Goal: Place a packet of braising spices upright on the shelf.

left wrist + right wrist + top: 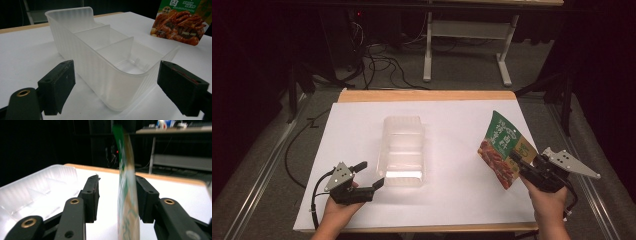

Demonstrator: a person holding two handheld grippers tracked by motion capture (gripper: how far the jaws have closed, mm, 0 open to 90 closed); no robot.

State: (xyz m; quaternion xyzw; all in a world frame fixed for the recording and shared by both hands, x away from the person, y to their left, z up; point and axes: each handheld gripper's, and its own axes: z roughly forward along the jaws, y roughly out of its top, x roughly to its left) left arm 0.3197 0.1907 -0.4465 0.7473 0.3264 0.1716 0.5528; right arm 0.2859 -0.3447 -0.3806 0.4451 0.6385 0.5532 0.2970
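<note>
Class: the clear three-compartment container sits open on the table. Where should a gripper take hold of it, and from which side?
Grip the near short end wall of the clear container, coming from the person's side: the left gripper already has its open fingers flanking that rounded end. One finger inside, one outside the thin upright rim probably holds better than spanning the width.

The snack packet [504, 148] is showing bright green up top with a reddish-brown food picture below; the ribbed tray [403, 150] is looking frosted clear, sitting on a white surface [462, 190] edged in tan.
</note>
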